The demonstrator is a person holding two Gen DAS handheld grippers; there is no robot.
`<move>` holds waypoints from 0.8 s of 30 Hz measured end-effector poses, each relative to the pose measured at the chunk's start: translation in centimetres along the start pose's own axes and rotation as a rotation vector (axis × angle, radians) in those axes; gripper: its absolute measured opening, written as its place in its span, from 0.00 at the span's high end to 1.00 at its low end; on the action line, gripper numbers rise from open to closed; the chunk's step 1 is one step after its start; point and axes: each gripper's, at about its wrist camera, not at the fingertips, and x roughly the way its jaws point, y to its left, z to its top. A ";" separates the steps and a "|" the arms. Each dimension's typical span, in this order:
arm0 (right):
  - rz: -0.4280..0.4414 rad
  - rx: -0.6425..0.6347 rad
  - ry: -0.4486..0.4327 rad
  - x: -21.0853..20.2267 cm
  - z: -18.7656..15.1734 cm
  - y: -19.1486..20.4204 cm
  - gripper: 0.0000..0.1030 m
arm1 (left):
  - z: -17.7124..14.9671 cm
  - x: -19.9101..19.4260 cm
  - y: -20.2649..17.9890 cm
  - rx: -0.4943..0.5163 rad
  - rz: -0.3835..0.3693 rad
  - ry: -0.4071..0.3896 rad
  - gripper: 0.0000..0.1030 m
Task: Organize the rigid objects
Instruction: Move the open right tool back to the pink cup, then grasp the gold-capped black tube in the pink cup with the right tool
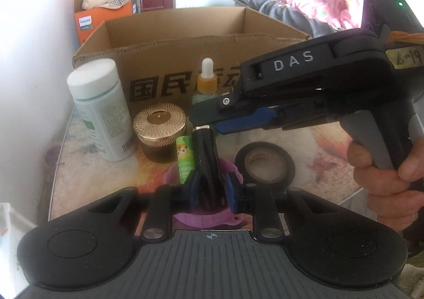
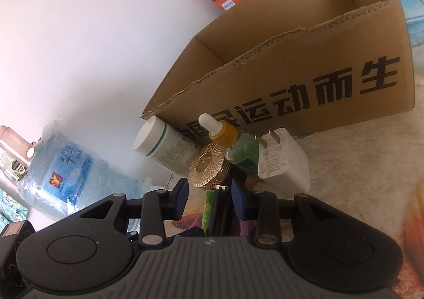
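Observation:
My left gripper (image 1: 210, 190) is shut on a black tube (image 1: 206, 156) standing in a purple cup (image 1: 206, 217), beside a green lip balm (image 1: 185, 161). My right gripper (image 2: 209, 201) is open, its fingers either side of the black tube (image 2: 221, 209) and the green lip balm (image 2: 207, 209) from above. In the left wrist view the right gripper (image 1: 204, 116) reaches in from the right over the tube's top. A white bottle (image 1: 102, 111), a gold-lidded jar (image 1: 159, 132), a dropper bottle (image 1: 206, 79) and a roll of black tape (image 1: 265, 164) stand around.
An open cardboard box (image 1: 169, 66) stands behind the items. A white charger plug (image 2: 283, 158) sits by the dropper bottle (image 2: 230, 140). A large water jug (image 2: 69, 166) lies at the left by the wall. An orange box (image 1: 106, 18) with cloth is further back.

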 end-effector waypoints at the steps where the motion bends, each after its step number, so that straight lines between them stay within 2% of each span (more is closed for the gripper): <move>1: -0.001 0.002 0.003 0.2 0.0 -0.1 0.65 | 0.0 0.1 0.1 0.002 0.001 0.000 0.79; 4: -0.004 0.006 0.009 0.7 0.0 -0.3 0.66 | -0.2 0.1 -0.1 0.015 0.002 -0.007 0.79; 10: -0.003 0.028 0.023 1.3 -0.1 -1.2 0.78 | -0.4 0.2 -0.3 0.040 0.009 -0.010 0.79; 24: 0.035 0.025 0.005 -0.5 -0.6 -1.4 0.78 | -0.1 0.4 -0.9 0.074 0.033 0.005 0.75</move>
